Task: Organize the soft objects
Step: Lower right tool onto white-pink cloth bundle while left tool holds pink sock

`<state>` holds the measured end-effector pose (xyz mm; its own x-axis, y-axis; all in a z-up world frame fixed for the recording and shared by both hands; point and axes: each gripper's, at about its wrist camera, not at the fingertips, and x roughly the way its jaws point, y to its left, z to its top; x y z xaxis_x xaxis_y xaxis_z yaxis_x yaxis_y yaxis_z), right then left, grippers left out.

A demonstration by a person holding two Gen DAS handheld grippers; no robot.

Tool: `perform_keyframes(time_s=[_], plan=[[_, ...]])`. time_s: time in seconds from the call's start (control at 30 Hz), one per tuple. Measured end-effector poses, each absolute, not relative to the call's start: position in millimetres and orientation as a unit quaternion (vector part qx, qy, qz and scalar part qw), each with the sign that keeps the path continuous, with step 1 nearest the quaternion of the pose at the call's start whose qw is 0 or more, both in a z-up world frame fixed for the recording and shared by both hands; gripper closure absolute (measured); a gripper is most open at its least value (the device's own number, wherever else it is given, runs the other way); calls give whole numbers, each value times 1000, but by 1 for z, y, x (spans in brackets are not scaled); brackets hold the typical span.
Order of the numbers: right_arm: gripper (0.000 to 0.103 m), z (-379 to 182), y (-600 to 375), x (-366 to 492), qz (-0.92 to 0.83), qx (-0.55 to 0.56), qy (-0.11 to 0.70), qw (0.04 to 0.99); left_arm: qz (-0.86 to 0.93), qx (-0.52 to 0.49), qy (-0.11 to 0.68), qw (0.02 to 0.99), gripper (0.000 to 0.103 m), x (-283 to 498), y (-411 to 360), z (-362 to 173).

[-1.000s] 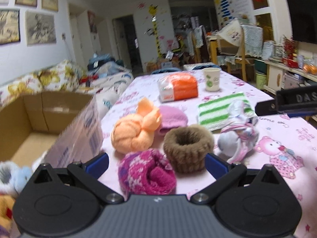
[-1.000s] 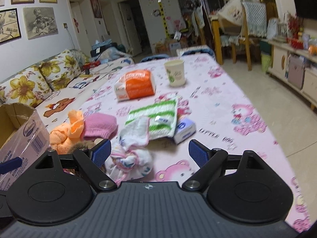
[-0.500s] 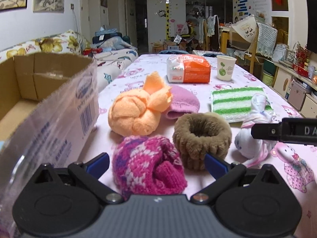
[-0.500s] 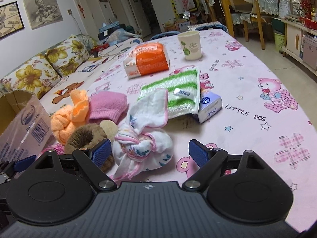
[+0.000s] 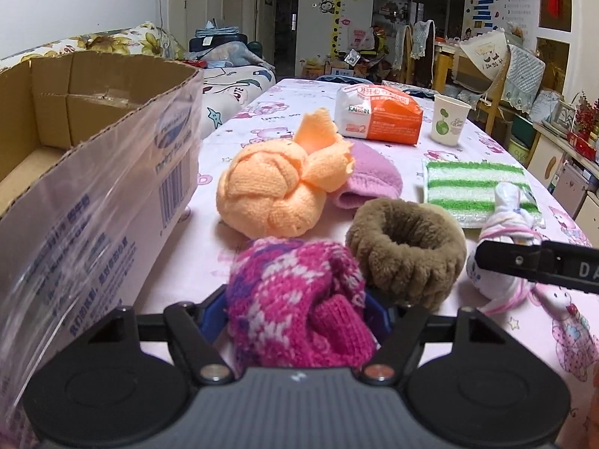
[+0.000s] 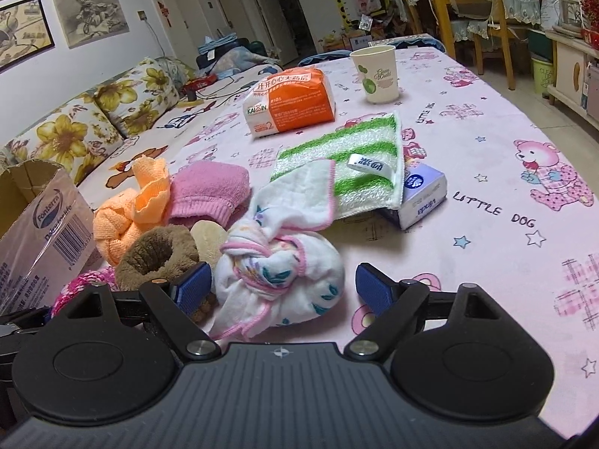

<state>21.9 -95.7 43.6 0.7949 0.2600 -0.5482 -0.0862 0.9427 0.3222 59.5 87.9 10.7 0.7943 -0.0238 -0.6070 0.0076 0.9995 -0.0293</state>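
My left gripper [image 5: 295, 316] is shut on a magenta knitted bundle [image 5: 295, 299] that rests on the pink tablecloth. Behind it lie a brown plush ring [image 5: 406, 252], an orange knotted cloth [image 5: 273, 194] and a pink fleece piece [image 5: 368, 181]. My right gripper [image 6: 282, 284] is open around a white floral knotted cloth [image 6: 280, 273]; its pads stand on either side, apart from the cloth. The right gripper's finger shows in the left wrist view [image 5: 539, 263]. A cardboard box [image 5: 93, 142] stands at the left.
A green striped towel [image 6: 355, 153], a blue tissue pack [image 6: 419, 198], an orange packet [image 6: 290, 101] and a paper cup [image 6: 376, 73] lie farther back on the table [image 6: 505, 202]. A floral sofa [image 6: 93, 119] runs along the left.
My left gripper has moved forward and closed on the magenta bundle. My right gripper has moved forward so that its open fingers flank the white floral cloth.
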Motion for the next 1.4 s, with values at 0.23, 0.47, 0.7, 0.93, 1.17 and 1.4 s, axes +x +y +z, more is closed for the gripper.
perform_keyframes(time_s=[0.23, 0.47, 0.7, 0.93, 1.17, 1.4], plan=[[13, 44, -93, 25, 99, 144, 304, 937, -14, -21, 320, 947, 40, 57, 89, 13], [14, 48, -93, 22, 89, 132, 310, 937, -38, -41, 318, 946, 46, 51, 88, 19], [14, 61, -98, 11, 76, 132, 291, 945, -62, -52, 302, 950, 47, 40, 86, 30], [14, 71, -96, 1, 73, 118, 279, 950, -81, -66, 280, 954, 47, 32, 88, 45], [14, 75, -94, -3, 75, 106, 271, 954, -98, -76, 260, 958, 47, 23, 92, 57], [14, 78, -93, -5, 82, 97, 256, 958, -110, -79, 232, 963, 47, 14, 94, 69]])
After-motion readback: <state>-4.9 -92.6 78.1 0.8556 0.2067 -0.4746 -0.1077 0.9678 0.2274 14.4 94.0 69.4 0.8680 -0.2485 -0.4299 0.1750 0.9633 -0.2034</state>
